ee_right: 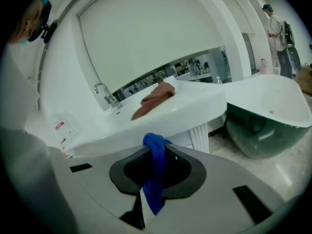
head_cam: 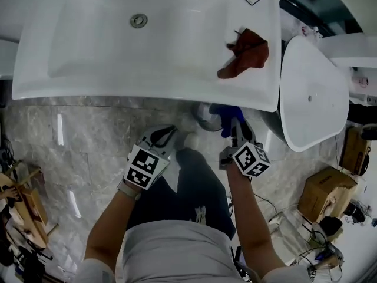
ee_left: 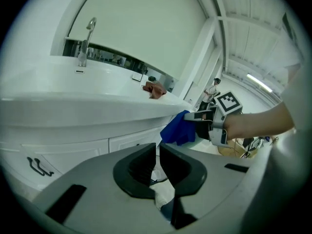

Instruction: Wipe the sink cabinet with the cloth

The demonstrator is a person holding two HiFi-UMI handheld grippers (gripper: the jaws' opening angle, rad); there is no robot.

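A blue cloth (head_cam: 227, 112) hangs pinched in my right gripper (head_cam: 234, 124), just below the front edge of the white sink (head_cam: 118, 90) at its right end. In the right gripper view the blue cloth (ee_right: 156, 172) runs between the jaws of the right gripper (ee_right: 157, 152), with the white sink cabinet (ee_right: 183, 138) just ahead. My left gripper (head_cam: 166, 133) is lower and to the left, jaws together and holding nothing. The left gripper view shows the left gripper (ee_left: 158, 152) facing the cabinet drawers (ee_left: 63, 145), with the blue cloth (ee_left: 178, 129) to the right.
A red-brown cloth (head_cam: 247, 53) lies bunched on the sink's right side. A faucet (ee_left: 85, 43) stands at the back. A white tub (head_cam: 309, 93) sits close on the right. A cardboard box (head_cam: 327, 196) and cables lie on the marble floor.
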